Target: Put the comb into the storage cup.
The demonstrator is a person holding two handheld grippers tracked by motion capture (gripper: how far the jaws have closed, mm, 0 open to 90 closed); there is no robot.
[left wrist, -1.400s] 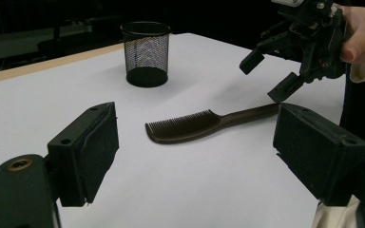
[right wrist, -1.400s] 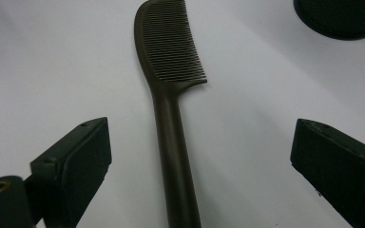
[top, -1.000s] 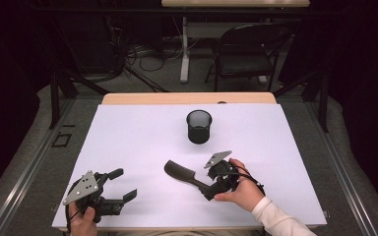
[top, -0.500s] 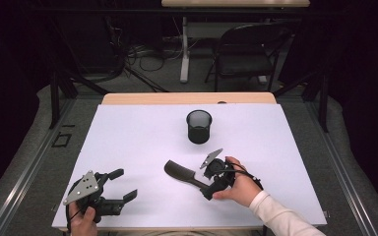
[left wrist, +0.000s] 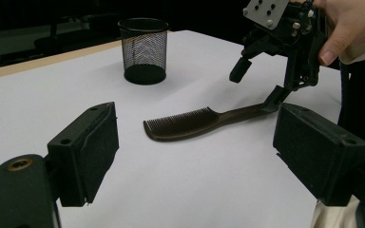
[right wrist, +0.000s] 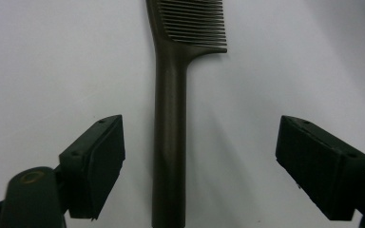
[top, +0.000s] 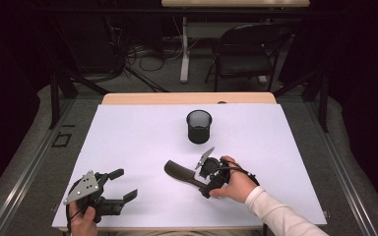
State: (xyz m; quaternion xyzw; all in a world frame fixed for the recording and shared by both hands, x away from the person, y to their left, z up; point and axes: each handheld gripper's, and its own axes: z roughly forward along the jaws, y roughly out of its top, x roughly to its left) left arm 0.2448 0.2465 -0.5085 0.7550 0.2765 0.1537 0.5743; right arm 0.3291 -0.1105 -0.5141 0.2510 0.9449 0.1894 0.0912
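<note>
Lower centre of the high view: my right gripper (top: 203,183) has tipped down over the comb (top: 179,172) handle, jaws wide open, nothing held; grasp comes next.

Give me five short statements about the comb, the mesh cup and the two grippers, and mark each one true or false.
1. The comb lies flat on the white table. True.
2. The right gripper is shut on the comb's handle. False: its fingers stand open on either side of the handle.
3. The mesh cup lies tipped on its side. False: it stands upright.
4. The left gripper is open and holds nothing. True.
5. The comb is inside the mesh cup. False: it lies on the table, apart from the cup.
</note>
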